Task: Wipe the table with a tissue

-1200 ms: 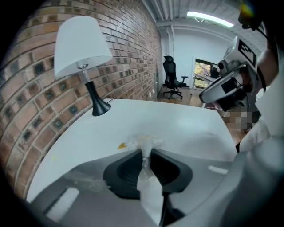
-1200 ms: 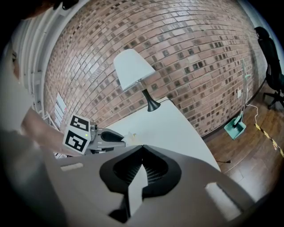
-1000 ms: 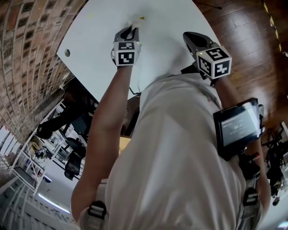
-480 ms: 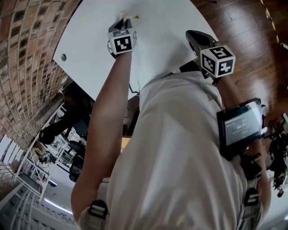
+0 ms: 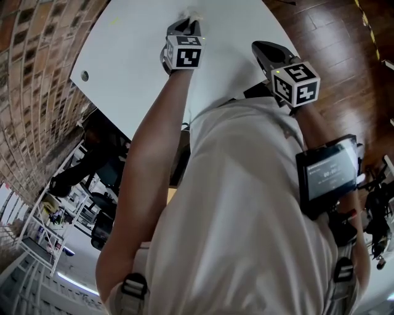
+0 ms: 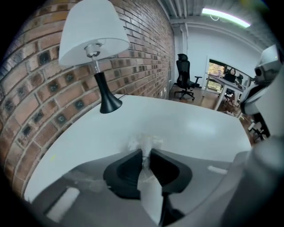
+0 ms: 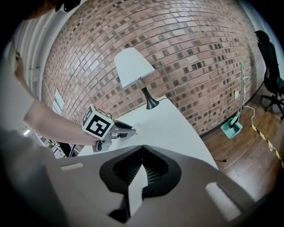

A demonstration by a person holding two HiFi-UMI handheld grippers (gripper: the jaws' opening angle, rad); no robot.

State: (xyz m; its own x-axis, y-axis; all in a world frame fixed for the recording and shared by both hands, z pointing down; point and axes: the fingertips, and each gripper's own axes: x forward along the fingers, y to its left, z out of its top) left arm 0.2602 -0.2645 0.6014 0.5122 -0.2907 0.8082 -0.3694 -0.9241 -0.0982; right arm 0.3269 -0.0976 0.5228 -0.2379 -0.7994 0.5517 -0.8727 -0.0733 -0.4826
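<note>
Far left, by the brick wall [image 5: 31, 74], a faint yellow fleck [image 5: 114, 19] still lies on the white table [image 5: 135, 67], well apart from my working tool. Next along, my left gripper [image 5: 188, 21] is clamped on the tissue [image 5: 191, 13]; its own view shows the black jaws pinching the crumpled white wad, which pokes out ahead of the tips and presses on the tabletop, with the lamp [image 6: 93, 31] standing further back.

Half a second ago that gripper sat further left in the head view, with a second yellow speck just to the right of the tissue. Now it has swept rightward and the wad rests about where that speck was. I no longer see the speck, so I judge the stroke has covered or lifted it; which one, I cannot tell until the tissue moves off.

On the right, my right gripper [image 5: 258, 48] hangs over the near table edge as before, jaws together with nothing between them, taking no part. The left-hand fleck still needs a pass.
</note>
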